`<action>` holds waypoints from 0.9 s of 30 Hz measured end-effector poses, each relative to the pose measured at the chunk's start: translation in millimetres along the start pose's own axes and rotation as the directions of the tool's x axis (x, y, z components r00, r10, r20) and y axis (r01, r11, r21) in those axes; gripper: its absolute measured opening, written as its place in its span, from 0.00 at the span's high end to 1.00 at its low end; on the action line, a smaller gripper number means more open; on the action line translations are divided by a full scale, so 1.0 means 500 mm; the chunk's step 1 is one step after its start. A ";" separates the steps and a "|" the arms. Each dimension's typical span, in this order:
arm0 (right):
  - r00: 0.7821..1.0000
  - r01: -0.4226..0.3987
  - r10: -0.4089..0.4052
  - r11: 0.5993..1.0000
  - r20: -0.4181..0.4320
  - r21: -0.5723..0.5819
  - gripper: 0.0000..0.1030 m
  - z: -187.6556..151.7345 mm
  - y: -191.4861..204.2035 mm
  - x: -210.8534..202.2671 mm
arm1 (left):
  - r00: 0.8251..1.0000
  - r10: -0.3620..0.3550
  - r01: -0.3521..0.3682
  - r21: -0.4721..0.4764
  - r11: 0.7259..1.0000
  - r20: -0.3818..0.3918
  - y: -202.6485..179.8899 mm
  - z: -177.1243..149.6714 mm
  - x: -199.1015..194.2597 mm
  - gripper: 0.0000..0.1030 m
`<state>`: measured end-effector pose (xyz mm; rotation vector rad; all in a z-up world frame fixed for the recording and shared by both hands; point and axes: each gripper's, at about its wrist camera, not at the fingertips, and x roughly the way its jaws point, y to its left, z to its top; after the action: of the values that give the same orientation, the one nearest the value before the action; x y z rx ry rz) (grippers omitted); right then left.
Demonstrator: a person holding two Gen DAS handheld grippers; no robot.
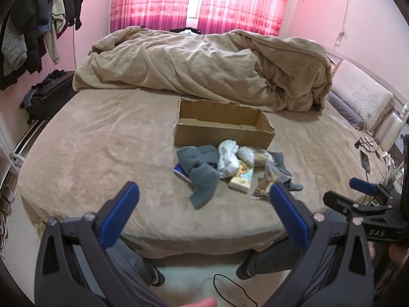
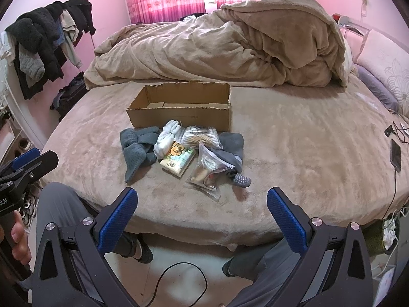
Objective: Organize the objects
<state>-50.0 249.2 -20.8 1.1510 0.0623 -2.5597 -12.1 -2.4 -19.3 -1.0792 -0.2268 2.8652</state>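
An open cardboard box (image 1: pixel 225 134) (image 2: pixel 184 120) sits on the beige bed. In front of it lies a small pile: grey socks (image 1: pixel 202 176) (image 2: pixel 138 151), white socks (image 1: pixel 227 158) (image 2: pixel 167 138), a tissue pack with a cartoon print (image 1: pixel 241 179) (image 2: pixel 177 160), a clear bag of snacks (image 2: pixel 207 172) (image 1: pixel 262 186), a bag of cotton swabs (image 2: pixel 202 135) and a dark grey sock with dots (image 2: pixel 234 151). My left gripper (image 1: pixel 204 192) hangs open short of the pile, over the bed's near edge. My right gripper (image 2: pixel 202 197) is open too, just before the snack bag. Neither holds anything.
A crumpled beige duvet (image 1: pixel 204 64) fills the far half of the bed. Pillows (image 1: pixel 358 94) lie at the right. Clothes hang on a rack (image 1: pixel 30 30) at the left above a suitcase (image 1: pixel 43 97). A phone and cables (image 2: pixel 395 153) lie at the right edge. The person's legs and shoes show below.
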 end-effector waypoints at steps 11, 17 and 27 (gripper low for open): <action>1.000 0.002 -0.002 1.000 0.000 0.003 0.00 -0.002 -0.002 0.001 | 1.000 -0.020 0.020 0.003 1.000 -0.002 -0.002 -0.003 0.004 0.01; 1.000 0.008 -0.008 1.000 0.000 0.006 0.00 -0.002 -0.003 -0.001 | 0.999 -0.032 0.032 -0.001 0.999 -0.006 -0.001 -0.003 0.005 0.01; 1.000 0.016 -0.016 1.000 -0.001 0.009 0.00 -0.001 -0.005 -0.001 | 1.000 -0.014 0.014 -0.001 1.000 -0.006 -0.004 -0.004 0.009 0.00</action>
<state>-50.3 251.7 -21.0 1.1594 0.0604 -2.5754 -14.2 0.0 -23.2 -1.0813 -0.2347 2.8492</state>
